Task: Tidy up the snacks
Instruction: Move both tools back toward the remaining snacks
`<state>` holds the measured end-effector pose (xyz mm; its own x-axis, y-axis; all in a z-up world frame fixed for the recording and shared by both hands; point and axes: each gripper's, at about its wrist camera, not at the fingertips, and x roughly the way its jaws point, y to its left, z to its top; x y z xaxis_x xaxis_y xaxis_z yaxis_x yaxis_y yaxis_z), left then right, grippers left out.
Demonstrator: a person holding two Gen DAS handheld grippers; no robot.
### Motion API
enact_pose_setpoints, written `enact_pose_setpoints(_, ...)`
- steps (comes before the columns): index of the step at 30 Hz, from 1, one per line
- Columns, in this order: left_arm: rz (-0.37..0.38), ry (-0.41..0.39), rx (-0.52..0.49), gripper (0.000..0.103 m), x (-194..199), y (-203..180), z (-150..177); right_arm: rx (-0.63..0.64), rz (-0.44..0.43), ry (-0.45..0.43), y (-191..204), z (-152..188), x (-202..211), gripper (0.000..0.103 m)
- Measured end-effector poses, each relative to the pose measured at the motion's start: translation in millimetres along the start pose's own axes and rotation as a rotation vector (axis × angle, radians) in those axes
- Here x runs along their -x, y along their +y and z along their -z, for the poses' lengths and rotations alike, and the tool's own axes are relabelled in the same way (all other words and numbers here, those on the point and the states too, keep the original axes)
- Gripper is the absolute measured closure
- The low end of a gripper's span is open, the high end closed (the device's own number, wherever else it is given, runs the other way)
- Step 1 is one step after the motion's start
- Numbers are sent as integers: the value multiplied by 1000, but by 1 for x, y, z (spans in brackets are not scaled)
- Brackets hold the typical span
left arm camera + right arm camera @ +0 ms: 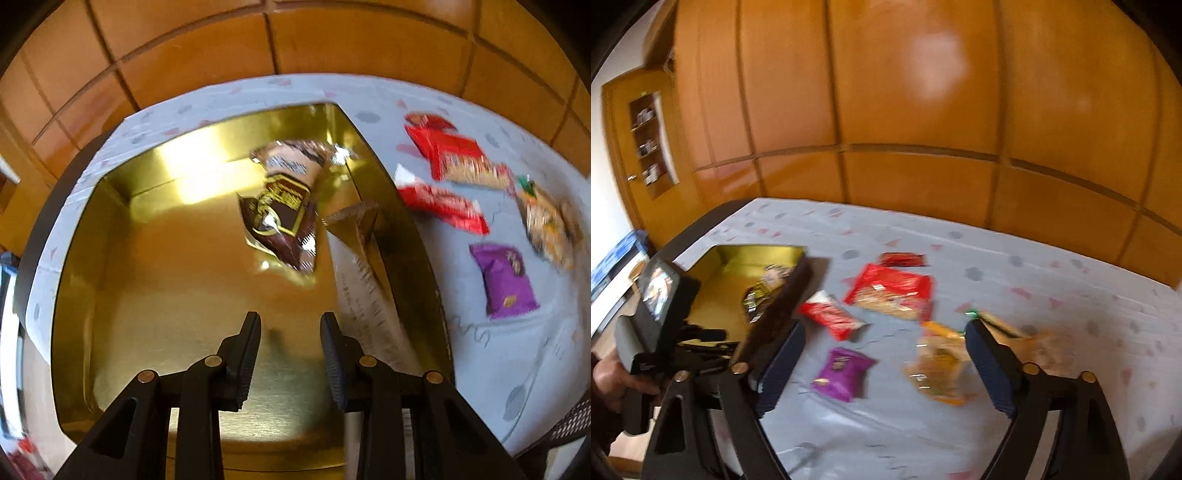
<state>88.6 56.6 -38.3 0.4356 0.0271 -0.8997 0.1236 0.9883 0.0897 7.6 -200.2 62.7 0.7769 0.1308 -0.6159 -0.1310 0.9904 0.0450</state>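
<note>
My left gripper (291,354) hangs open over the gold-lined box (74,258), with nothing between its fingers. A brown-and-gold snack packet (284,210) lies inside the box. A pale packet with a brown top (369,306) leans on the box's right wall. My right gripper (885,326) stands wide open above the table with nothing in it. On the cloth beneath it lie a purple packet (842,373), an orange packet (938,365), a small red packet (831,317) and a large red packet (890,291). The box (757,254) sits to their left.
A small dark red packet (903,259) lies behind the large one, and another tan packet (1034,343) is partly hidden by my right finger. A hand (613,376) holds the left gripper's body at the left edge. Wooden wall panels (905,92) back the patterned tablecloth (1071,280).
</note>
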Motion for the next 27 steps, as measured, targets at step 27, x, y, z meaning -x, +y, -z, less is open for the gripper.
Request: enact_pose_setpoints(27, 219, -168, -61, 61, 71, -77, 16, -524, 343, 297, -271, 47, -24, 0)
